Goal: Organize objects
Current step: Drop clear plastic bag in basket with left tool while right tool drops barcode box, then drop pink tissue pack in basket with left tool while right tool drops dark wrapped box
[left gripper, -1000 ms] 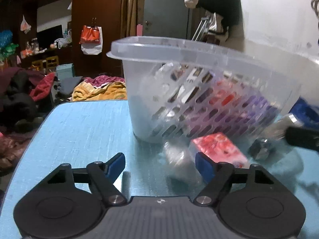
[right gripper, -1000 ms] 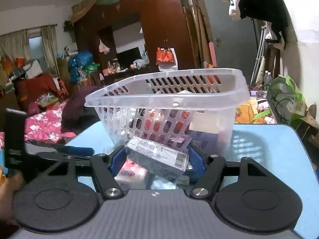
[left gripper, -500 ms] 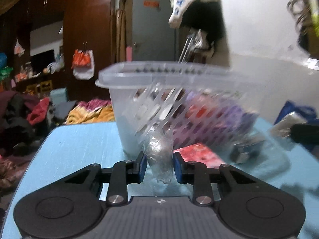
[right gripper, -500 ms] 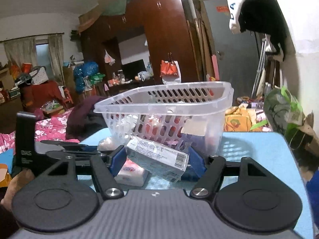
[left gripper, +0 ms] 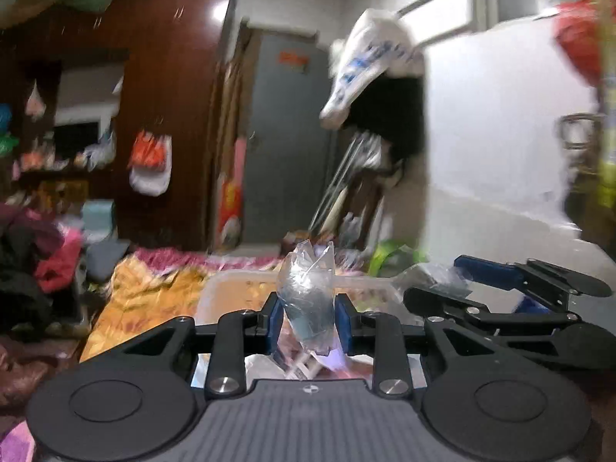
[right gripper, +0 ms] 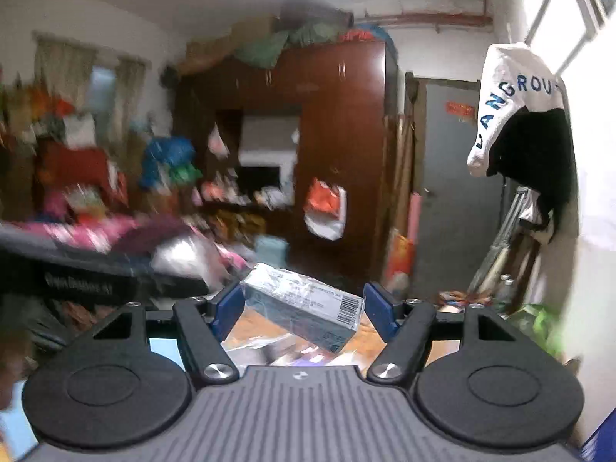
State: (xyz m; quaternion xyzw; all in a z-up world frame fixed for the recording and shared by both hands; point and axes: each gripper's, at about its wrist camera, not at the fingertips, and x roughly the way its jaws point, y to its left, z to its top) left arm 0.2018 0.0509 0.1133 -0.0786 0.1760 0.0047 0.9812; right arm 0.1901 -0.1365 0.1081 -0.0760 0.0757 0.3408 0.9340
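Left wrist view: the left gripper point(left gripper: 308, 321) was closed to a narrow gap on a crumpled clear plastic packet point(left gripper: 307, 300), pinched upright between its blue pads point(left gripper: 274, 319). Just beyond and below the packet ran the pale rim of a translucent basket point(left gripper: 246, 278), with loose wrapped items showing under the fingers, apparently inside it. To the right, the right gripper point(left gripper: 442, 283) reached across the rim from the side, holding something wrapped in clear film. The room behind was smeared by motion blur.

Right wrist view: the right gripper point(right gripper: 302, 306) was about half closed on a film-wrapped box point(right gripper: 304, 308) with a barcode at one end. The box sat at a slant, its barcode end lower, braced between the two blue pads point(right gripper: 227, 310). Beneath it lay a jumble of packets; the blur made it hard to say whether the basket rim showed here. The left gripper's dark body point(right gripper: 92, 273) crossed the left edge.

Judgement: both items looked ready to drop into the basket. It would go best to bring each fully over the opening, lower it past the rim, and let go one hand at a time so the grippers would not knock together. The slanted box may tip on release.
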